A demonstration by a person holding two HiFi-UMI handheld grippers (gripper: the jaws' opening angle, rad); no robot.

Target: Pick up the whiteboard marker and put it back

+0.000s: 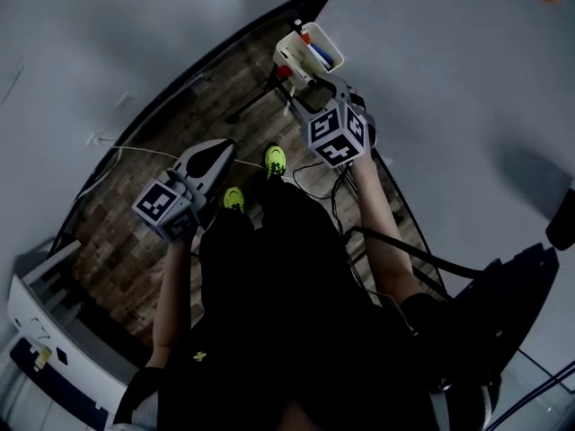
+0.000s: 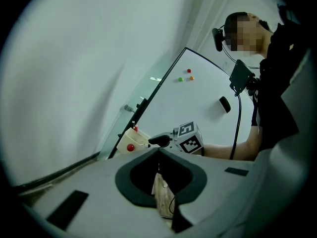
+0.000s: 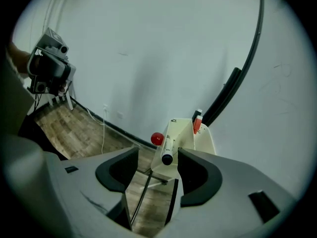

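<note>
Corner tray (image 3: 204,142) on the whiteboard (image 2: 198,103) holds the whiteboard marker (image 3: 167,149), loose inside the wide-open right gripper (image 3: 157,156); left gripper (image 2: 158,155) closed, empty.

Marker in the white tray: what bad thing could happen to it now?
Two things, maybe. The marker lies with its black end poking over the front edge of the tray, so it might slide off onto the wooden floor. The right gripper is open, and the marker's end shows between its jaws, close to one of them. A crooked pull back could bump the marker loose.
</note>
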